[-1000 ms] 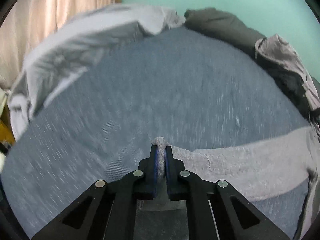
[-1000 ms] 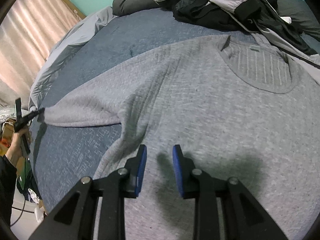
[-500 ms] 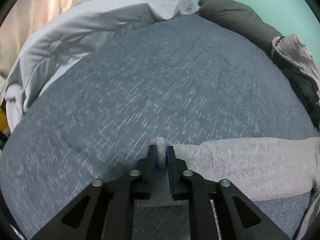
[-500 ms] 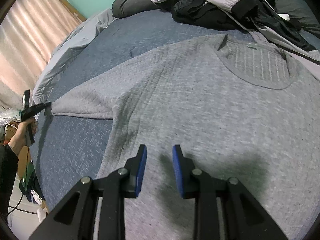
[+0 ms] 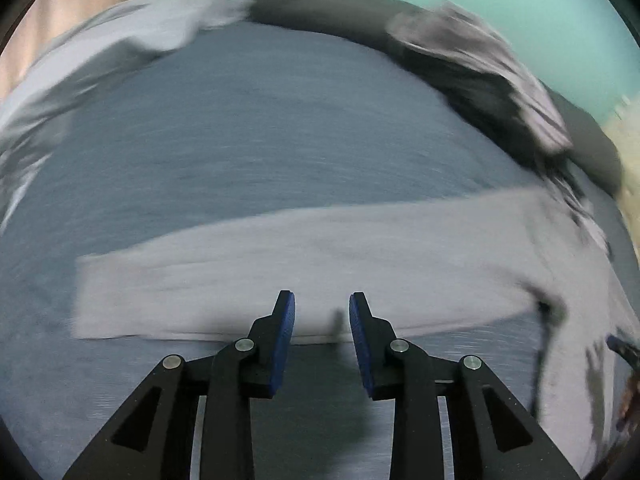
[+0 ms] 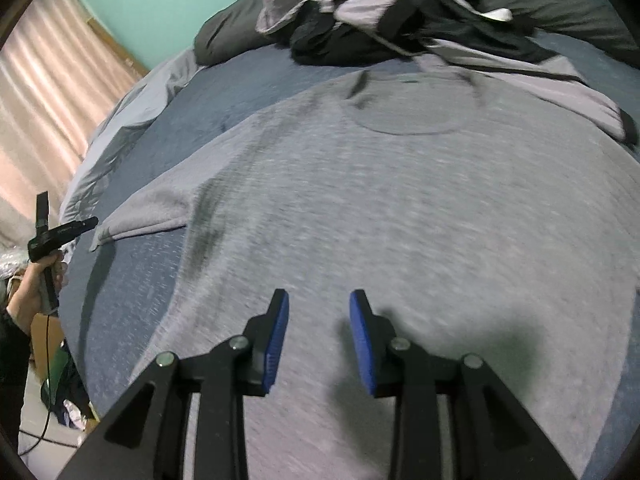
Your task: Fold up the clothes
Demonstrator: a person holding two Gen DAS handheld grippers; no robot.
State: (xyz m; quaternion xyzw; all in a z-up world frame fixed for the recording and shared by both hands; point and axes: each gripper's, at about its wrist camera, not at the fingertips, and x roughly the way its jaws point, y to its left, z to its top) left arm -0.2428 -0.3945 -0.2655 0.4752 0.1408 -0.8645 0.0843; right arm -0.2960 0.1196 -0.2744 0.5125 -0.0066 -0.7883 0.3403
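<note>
A grey sweatshirt (image 6: 400, 208) lies spread flat on the blue bedspread, neck hole toward the pillows. Its left sleeve (image 5: 304, 268) lies stretched out flat across the bed; the cuff end also shows in the right wrist view (image 6: 140, 220). My left gripper (image 5: 322, 312) is open and empty, just above the near edge of the sleeve; it also shows in the right wrist view (image 6: 80, 226), held by a hand just off the cuff. My right gripper (image 6: 318, 312) is open and empty, hovering over the lower body of the sweatshirt.
A pile of grey and black clothes (image 6: 380, 12) lies at the head of the bed on dark pillows (image 6: 224, 36). A light grey duvet (image 6: 128, 120) is bunched along the left side. Curtains (image 6: 52, 88) hang at the left. Clutter lies on the floor (image 6: 68, 412).
My left gripper has opened and let go of the sleeve cuff, which now lies flat on the bed. It has swung right along the sleeve. My right gripper has moved slightly up the sweatshirt.
</note>
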